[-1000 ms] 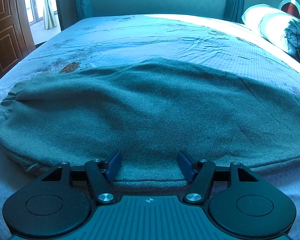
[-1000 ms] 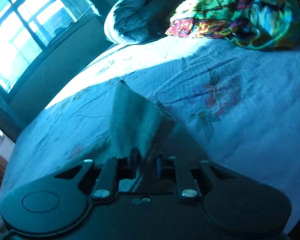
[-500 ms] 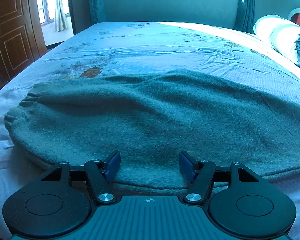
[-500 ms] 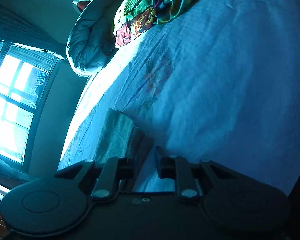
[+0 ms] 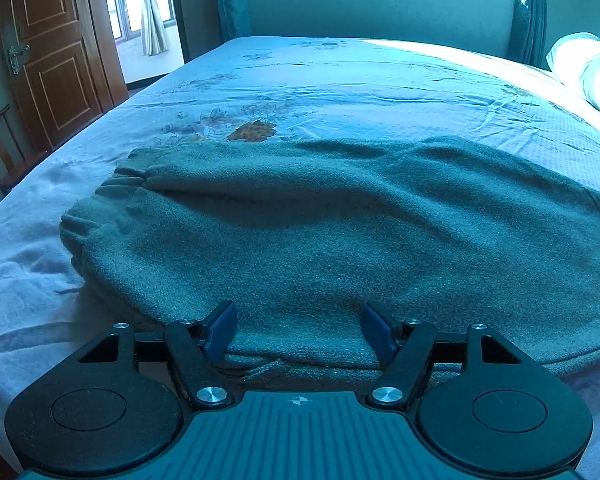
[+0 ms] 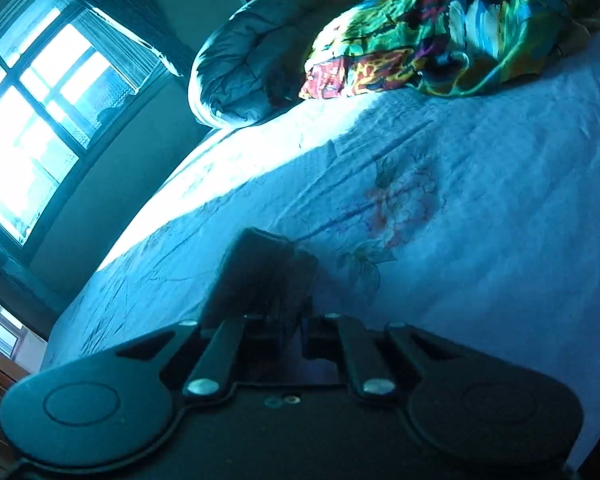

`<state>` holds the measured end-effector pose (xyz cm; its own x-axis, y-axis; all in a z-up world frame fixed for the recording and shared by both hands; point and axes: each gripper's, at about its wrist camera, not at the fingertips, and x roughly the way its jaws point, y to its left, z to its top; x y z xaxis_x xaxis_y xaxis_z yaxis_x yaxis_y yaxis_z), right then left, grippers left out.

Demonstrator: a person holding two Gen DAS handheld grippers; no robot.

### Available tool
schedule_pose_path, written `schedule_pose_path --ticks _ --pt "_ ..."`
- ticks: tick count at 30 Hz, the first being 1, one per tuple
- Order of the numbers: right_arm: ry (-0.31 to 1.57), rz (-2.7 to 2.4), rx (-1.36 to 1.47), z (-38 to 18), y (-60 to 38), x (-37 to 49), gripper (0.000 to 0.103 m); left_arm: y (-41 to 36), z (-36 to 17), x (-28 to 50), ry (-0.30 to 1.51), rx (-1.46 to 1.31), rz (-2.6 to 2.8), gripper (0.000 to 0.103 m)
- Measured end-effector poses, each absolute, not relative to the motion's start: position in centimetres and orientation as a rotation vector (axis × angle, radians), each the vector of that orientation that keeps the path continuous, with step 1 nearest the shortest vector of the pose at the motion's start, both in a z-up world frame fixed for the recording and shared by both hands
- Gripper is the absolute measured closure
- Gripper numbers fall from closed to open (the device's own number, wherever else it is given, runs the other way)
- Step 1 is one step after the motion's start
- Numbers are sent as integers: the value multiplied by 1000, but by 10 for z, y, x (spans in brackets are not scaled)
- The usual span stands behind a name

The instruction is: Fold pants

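Left claw [image 5: 299, 330]: we see its blue pads spread wide, and they have just been opening further. They sit over the near edge of the pants, with cloth between them but neither pad pressing on it.

Right claw [image 6: 290, 328]: pressed together after just closing. We see a dark fold of the pants' cloth rising between its fingers, so we read it as pinching that fold.

Pants [image 5: 340, 232]: grey-green knit, spread flat across the bed straight ahead of the left claw. The gathered waistband lies ahead and to that claw's left; the rest runs off to its right.

Pinched part of the pants [image 6: 260, 276]: it stands up just ahead of the right claw, lifted off the sheet.

Bed [image 5: 340, 80]: a pale sheet with a flower print, stretching beyond both claws.

Pillow [image 5: 588, 64]: white, far ahead and to the right of the left claw.

Bright patterned cloth [image 6: 452, 32]: bunched up far ahead of the right claw, to its right.

Grey bedding roll [image 6: 252, 60]: just left of the patterned cloth.

Wooden door [image 5: 48, 52]: far off to the left claw's left.
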<state>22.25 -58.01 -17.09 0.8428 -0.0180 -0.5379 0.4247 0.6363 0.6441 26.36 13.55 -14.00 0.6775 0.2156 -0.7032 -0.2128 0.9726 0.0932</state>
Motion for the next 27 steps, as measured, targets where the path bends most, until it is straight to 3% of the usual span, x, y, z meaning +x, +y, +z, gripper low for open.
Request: schedule_pose_path --ticks 3,12,18,21,23,24,25,27 --pt "491 -239 1041 -199 -595 212 103 138 -141 263 791 9 232 31" --pt "313 -338 818 -137 -557 176 101 124 -117 252 736 89 232 31" --pt "452 -182 890 -159 -533 216 98 130 -134 259 783 32 226 31" --pt "501 -283 989 -185 -562 208 103 135 -133 256 773 6 226 30" --pt "488 -295 952 -172 -559 205 103 133 -127 253 761 9 232 30" --pt "481 -292 884 -160 -549 207 101 131 -124 252 746 8 228 30" --pt "481 -264 837 -152 -539 212 91 127 -120 253 724 4 220 30" --pt "504 -162 719 -133 -506 231 90 117 -116 259 700 11 206 30"
